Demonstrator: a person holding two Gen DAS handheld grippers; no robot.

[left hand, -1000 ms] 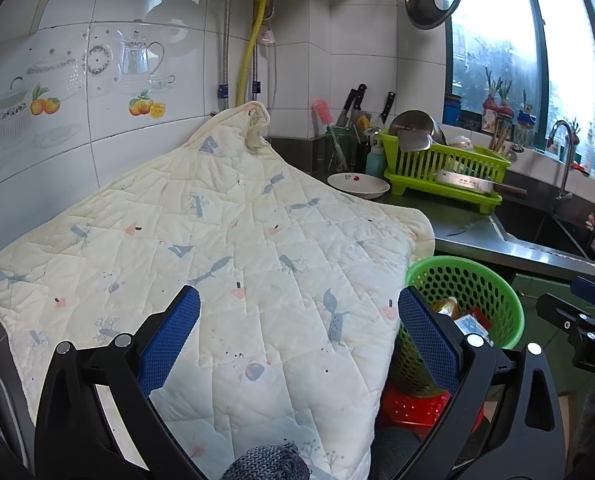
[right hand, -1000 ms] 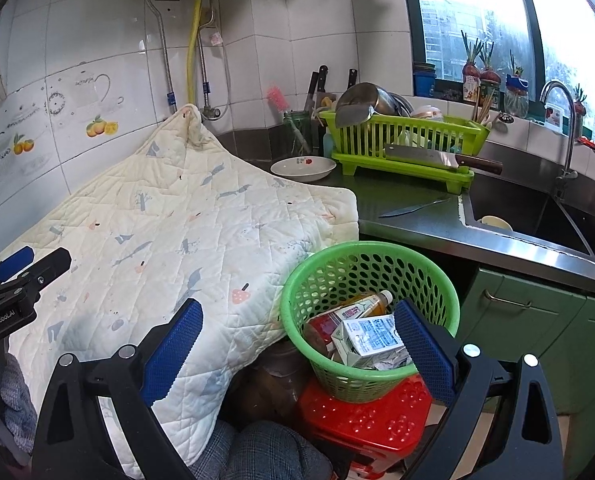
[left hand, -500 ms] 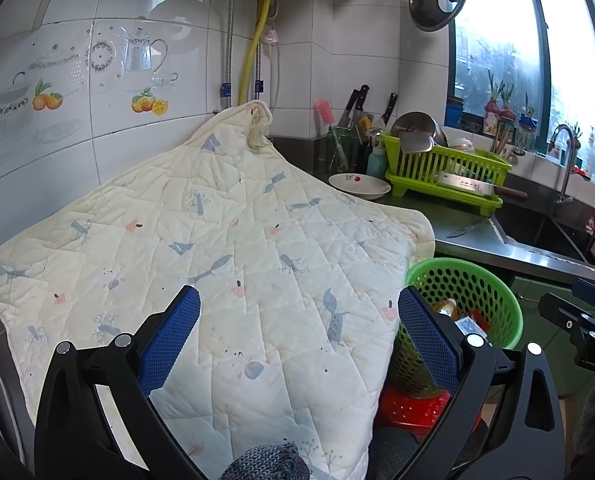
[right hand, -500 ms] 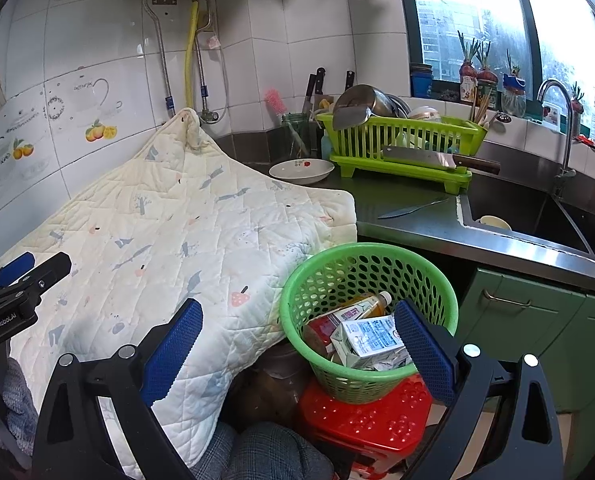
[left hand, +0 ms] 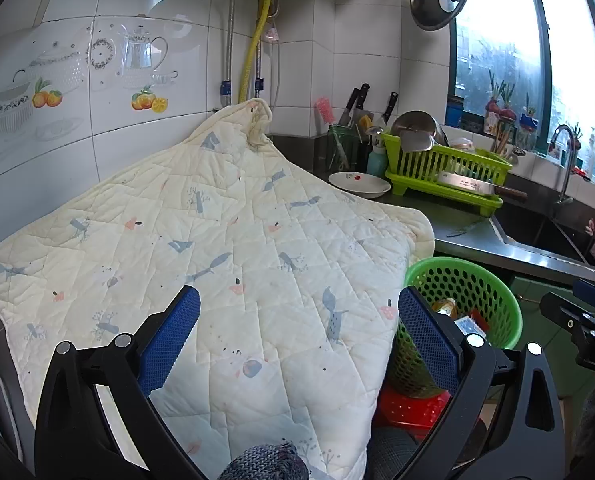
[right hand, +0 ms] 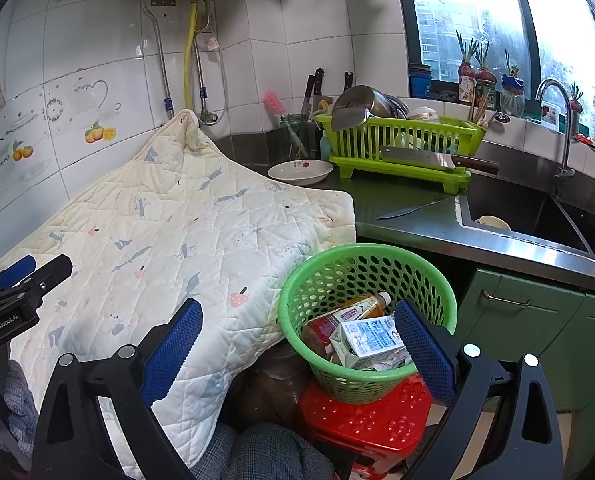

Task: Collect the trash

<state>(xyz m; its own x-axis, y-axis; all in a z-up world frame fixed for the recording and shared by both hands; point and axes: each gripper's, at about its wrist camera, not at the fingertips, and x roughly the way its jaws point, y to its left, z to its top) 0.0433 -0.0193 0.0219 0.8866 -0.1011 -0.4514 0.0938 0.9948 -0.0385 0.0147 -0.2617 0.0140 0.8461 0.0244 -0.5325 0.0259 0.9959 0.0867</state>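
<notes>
Trash [right hand: 367, 330] already fills the green basket [right hand: 361, 256], both grippers, left gripper [left hand: 297, 336] and right gripper [right hand: 297, 338], spread wide and empty, so collecting seems finished or awaits another item.

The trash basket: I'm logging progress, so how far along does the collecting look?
Done: the green basket on the red stool already holds a carton and a bottle. In hand: nothing; the left tool and right tool are open. Left: no loose trash visible on the quilted cloth.

Green perforated basket [right hand: 367, 304] upright on red stool [right hand: 361, 416]; inside: white carton [right hand: 371, 340], tilted bottle [right hand: 357, 310].
</notes>
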